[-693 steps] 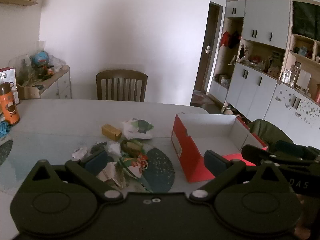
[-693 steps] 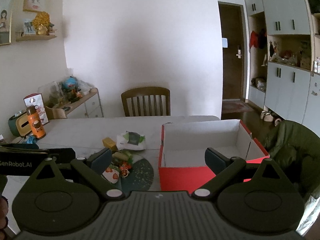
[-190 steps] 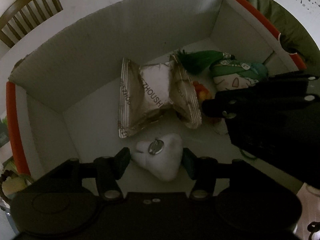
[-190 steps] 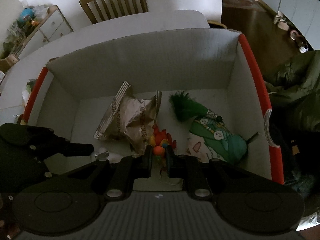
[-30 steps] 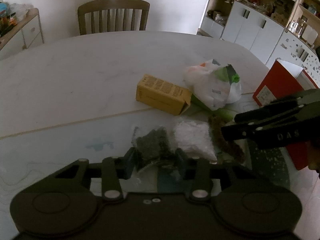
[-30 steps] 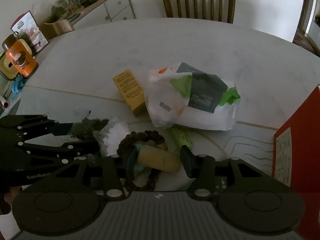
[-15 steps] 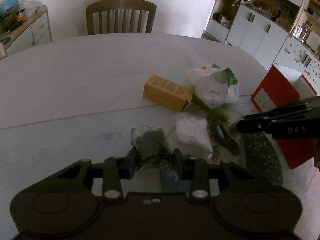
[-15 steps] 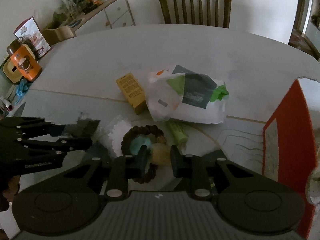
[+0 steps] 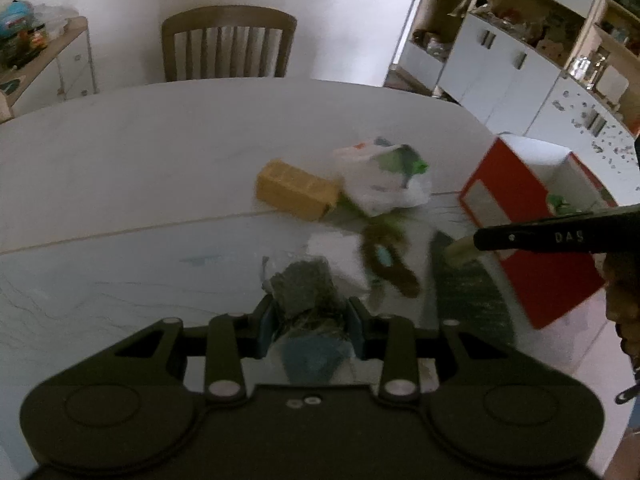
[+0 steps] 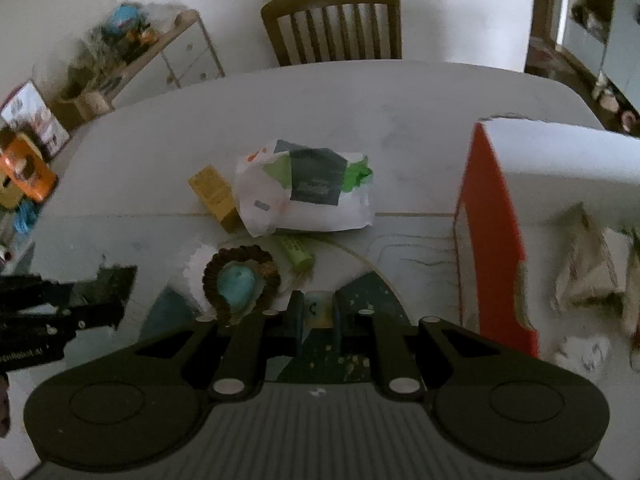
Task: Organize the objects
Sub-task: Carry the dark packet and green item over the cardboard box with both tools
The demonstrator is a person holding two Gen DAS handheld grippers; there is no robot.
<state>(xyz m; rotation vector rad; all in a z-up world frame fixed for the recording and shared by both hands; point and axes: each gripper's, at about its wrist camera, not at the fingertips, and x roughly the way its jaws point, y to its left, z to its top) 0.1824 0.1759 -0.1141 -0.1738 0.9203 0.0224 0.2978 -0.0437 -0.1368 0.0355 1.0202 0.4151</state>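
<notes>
Carrying: left gripper [image 9: 310,322] pinches dark clear-wrapped packet [image 9: 306,286]; right gripper [image 10: 318,312] pinches pale cream cylinder [image 10: 319,308]. Red cardboard box [image 10: 490,236] part filled; yellow carton [image 10: 214,196], white plastic bag [image 10: 304,196], brown bead ring [image 10: 240,276] remain on white table [image 10: 360,100].

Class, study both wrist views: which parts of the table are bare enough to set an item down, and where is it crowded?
Bare: the table from the chair down to the plastic bag, and left of the yellow box. Crowded: between the yellow box, beaded ring and red box.
</notes>
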